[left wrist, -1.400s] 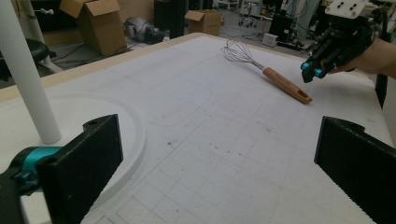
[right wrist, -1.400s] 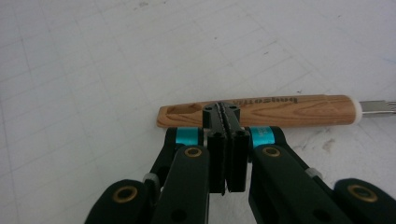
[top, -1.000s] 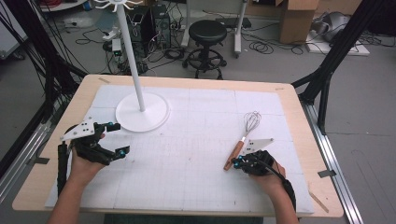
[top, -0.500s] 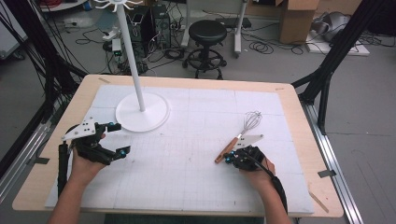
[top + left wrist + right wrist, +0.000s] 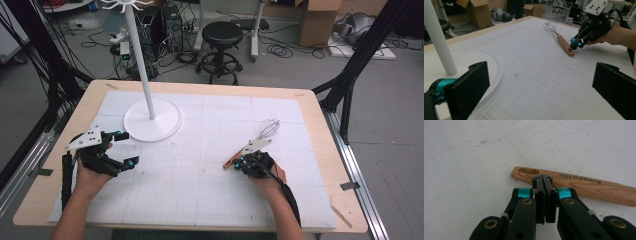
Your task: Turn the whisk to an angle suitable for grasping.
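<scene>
A: As we scan from the left edge of the high view, the left gripper [image 5: 121, 148] sits low over the white gridded mat [image 5: 200, 190] on the pale wooden tabletop [image 5: 320, 107], with a hand wrapped around its body. Its jaws are spread wide and there is nothing between them.

B: Its own camera agrees: two black jaws stand far apart at the bottom corners, with bare mat in the gap.

A: Just beyond that gripper stands the white round-based stand with a tall thin pole [image 5: 151, 120]. Its base lies flat on the mat, close to the gripper's upper jaw, though I can't tell whether they touch.

B: Moving right, the middle of the mat is open grid. Then comes the wire whisk with a light wooden handle [image 5: 252, 142], lying flat and slanted, wire loops toward the far right and handle end toward the near left.

A: And the right gripper [image 5: 239, 162] is right at that handle end. In the right gripper view its jaws are pressed together, pad against pad, pinching nothing.

B: The closed tips sit against the near side of the handle, close to the slotted end, with lettering running along the wood. The left gripper view shows the same tips at the handle's end.
</scene>
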The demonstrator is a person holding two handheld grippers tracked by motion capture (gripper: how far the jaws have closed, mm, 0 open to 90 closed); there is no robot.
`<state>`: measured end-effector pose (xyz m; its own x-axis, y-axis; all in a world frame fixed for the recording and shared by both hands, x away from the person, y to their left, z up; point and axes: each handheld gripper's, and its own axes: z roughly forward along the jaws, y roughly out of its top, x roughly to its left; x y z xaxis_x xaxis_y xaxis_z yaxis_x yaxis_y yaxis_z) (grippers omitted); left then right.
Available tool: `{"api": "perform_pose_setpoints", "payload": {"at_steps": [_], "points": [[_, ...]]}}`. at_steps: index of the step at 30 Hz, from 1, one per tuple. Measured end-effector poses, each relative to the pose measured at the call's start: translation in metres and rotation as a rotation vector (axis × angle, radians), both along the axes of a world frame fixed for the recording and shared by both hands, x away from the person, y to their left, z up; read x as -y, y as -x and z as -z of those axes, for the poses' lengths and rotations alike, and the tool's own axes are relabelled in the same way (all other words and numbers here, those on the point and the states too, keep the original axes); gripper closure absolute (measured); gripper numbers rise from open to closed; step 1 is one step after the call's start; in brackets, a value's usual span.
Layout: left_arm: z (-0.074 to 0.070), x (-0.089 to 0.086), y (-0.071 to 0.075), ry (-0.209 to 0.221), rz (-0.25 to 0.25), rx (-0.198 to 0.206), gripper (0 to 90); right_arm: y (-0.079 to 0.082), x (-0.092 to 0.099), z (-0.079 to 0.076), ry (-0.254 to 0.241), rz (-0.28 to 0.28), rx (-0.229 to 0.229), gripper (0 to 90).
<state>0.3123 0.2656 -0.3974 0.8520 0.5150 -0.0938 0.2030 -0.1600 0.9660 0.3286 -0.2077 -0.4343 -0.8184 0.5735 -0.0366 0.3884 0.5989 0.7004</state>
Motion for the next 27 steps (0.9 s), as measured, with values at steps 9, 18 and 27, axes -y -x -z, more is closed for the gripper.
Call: {"api": "perform_pose_setpoints", "payload": {"at_steps": [9,18,27], "points": [[-0.001,-0.002,0.0,0.004,0.0,0.003,1.7,0.002,0.003,-0.005,-0.022,-0.007,0.007,89.1],[-0.001,-0.002,0.001,0.007,-0.002,0.004,1.7,-0.016,0.024,-0.026,-0.06,0.122,0.07,89.1],[-0.001,-0.003,0.001,0.008,-0.002,0.003,1.7,-0.051,0.033,-0.022,-0.002,0.225,0.065,89.2]]}}
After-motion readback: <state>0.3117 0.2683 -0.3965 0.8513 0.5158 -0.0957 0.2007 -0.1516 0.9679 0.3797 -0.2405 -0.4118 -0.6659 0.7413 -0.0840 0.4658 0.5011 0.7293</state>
